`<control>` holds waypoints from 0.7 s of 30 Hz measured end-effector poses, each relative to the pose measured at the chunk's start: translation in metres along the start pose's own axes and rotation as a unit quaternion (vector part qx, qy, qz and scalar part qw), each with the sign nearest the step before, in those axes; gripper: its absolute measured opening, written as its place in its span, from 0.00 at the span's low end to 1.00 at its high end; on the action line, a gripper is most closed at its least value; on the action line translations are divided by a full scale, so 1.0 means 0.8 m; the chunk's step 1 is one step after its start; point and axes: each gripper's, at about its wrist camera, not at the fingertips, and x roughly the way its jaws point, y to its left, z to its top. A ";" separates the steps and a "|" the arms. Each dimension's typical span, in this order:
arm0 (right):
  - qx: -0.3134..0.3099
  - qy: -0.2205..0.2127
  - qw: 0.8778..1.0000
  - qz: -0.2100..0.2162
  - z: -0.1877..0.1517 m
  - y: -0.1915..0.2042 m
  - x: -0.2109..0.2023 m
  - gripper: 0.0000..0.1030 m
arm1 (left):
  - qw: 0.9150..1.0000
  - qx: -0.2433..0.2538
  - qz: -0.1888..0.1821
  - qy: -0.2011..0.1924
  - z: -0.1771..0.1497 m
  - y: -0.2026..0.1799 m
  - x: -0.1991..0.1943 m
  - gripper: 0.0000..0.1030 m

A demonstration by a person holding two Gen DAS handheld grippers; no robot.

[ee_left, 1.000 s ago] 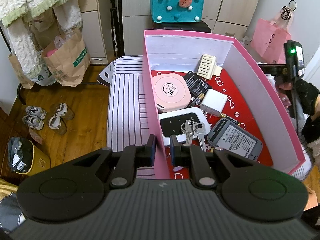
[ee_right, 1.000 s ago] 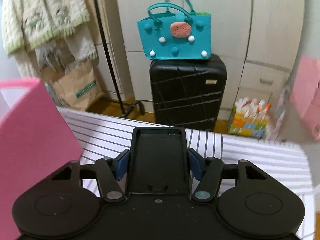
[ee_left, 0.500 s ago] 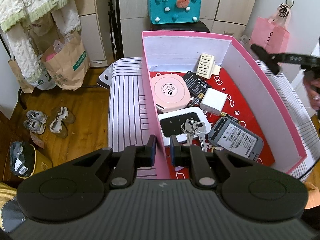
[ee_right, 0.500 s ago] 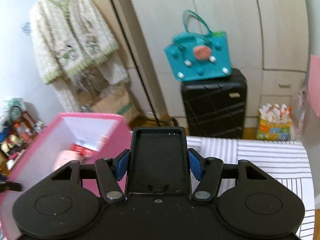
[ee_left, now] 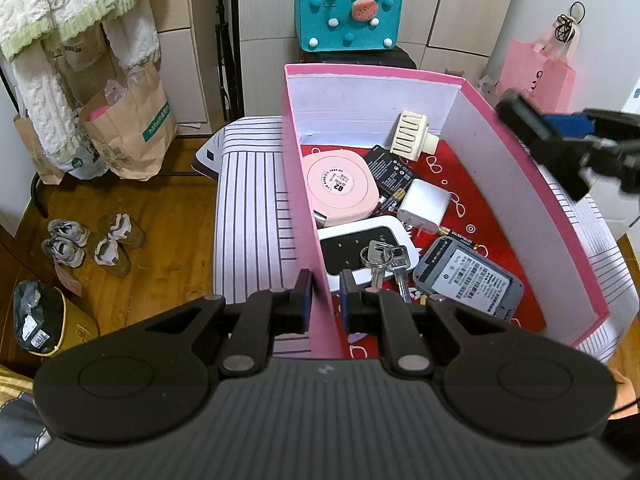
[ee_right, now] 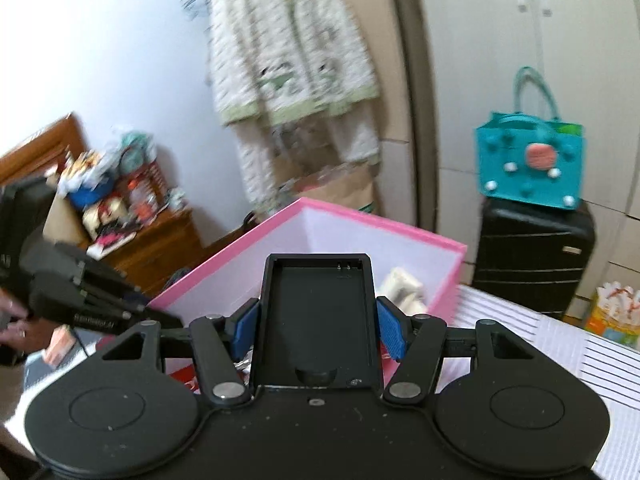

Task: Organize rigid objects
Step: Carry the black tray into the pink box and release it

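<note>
The left wrist view alone shows the left gripper [ee_left: 325,295] pinching the pink box [ee_left: 532,176] wall at lower centre, while the right wrist view shows the right gripper [ee_right: 318,326] clamping a black tray [ee_right: 318,320] above it.

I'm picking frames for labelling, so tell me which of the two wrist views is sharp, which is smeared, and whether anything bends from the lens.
Left wrist view: sharp on the pink box and keys; only the right gripper is smeared; fisheye curves the box walls. Right wrist view: motion blur on the hanging cardigan and the shelf clutter; the held black case stays crisp.
</note>
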 end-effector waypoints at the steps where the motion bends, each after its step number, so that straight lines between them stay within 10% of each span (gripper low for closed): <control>1: -0.007 0.006 1.000 0.001 0.002 0.003 0.007 0.65 | 1.000 -0.001 0.000 0.000 0.000 0.000 0.000 0.12; 21: -0.152 0.176 0.970 -0.064 0.049 0.005 0.169 0.65 | 1.000 0.004 0.001 0.000 -0.002 -0.002 0.000 0.12</control>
